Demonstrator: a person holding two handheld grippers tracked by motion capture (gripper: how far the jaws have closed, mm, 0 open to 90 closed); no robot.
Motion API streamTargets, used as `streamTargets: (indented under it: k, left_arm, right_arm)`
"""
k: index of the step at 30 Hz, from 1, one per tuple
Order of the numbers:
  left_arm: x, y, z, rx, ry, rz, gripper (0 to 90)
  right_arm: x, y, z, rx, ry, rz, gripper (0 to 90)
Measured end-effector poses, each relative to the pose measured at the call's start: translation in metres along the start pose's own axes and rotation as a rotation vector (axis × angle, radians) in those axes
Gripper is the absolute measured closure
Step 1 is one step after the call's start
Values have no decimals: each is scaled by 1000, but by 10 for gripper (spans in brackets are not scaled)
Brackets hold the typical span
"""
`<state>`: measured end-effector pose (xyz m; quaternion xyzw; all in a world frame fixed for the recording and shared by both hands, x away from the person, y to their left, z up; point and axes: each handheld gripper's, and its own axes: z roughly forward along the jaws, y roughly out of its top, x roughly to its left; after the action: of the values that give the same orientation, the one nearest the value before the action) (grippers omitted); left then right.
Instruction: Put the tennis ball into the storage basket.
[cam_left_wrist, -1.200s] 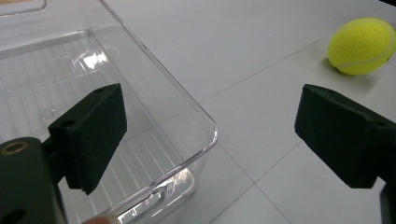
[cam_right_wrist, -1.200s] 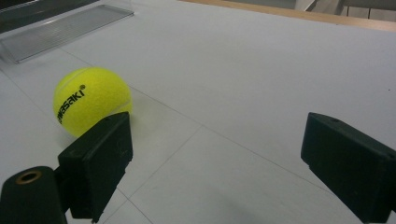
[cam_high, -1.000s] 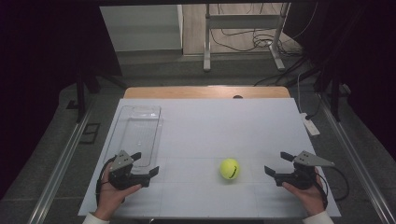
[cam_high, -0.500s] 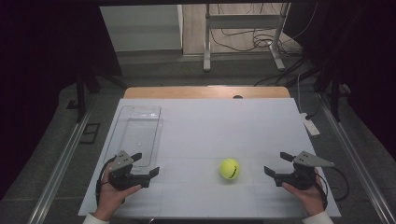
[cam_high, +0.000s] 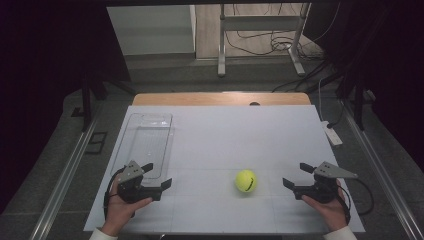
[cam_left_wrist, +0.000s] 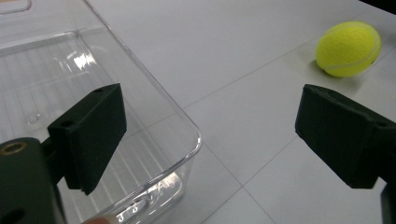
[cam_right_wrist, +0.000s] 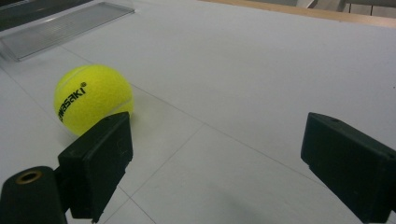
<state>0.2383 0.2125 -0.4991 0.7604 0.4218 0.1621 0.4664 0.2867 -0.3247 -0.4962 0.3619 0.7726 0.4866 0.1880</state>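
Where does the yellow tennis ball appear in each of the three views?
High view: the tennis ball lies on the white table, low and right of centre, between the two grippers.
Left gripper view: the ball sits in the top right corner, beyond the right-hand jaw.
Right gripper view: the ball is at the left, just behind the left-hand jaw.
Shared landmark: the clear plastic tray.

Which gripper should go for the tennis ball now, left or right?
Probably right. The right gripper is open, points at the tennis ball and sits nearer it. The left gripper, also open, is farther off, beside the clear tray.
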Motion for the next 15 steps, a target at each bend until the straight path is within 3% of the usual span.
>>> streamTargets:
  k: [15]
  left_arm:
    - [-1,0,0,5,-17,5,100]
  right_arm:
    - [-1,-1,1,4,-4,-1,94]
